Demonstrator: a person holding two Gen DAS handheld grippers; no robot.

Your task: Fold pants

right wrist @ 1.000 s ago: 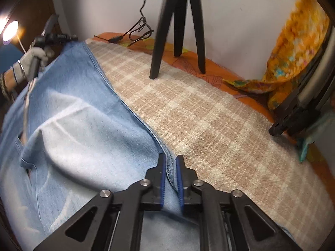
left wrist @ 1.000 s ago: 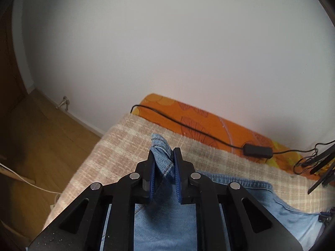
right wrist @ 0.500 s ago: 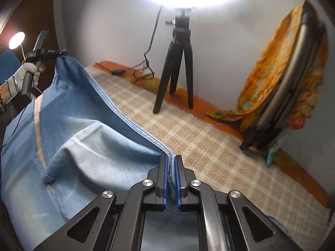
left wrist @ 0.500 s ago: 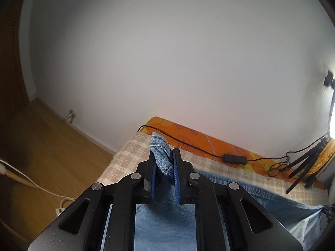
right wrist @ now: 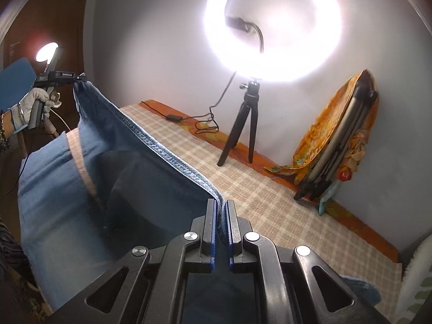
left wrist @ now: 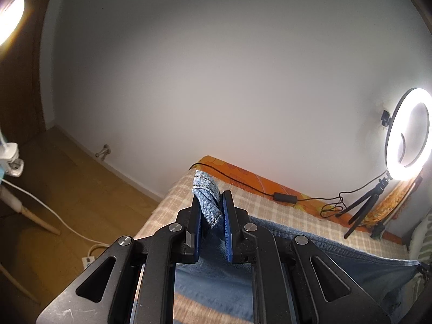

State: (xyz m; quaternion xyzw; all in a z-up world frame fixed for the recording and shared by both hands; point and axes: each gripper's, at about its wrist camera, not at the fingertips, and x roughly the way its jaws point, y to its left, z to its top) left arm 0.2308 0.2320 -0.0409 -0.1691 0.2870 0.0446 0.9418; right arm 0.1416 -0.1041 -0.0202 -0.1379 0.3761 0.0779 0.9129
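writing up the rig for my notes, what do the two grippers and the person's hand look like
Both the left gripper and right gripper are matte black linkage frames with silver rivets and blue ribbed pads on the fingers. The left hand wears a light knitted glove, with bracelets at the wrist.

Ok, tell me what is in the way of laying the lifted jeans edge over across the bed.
Nothing visible on the checked blanket itself. The tripod of the ring light and its cable stand along the far edge by the wall. Both grippers, left and right, hold the jeans edge.
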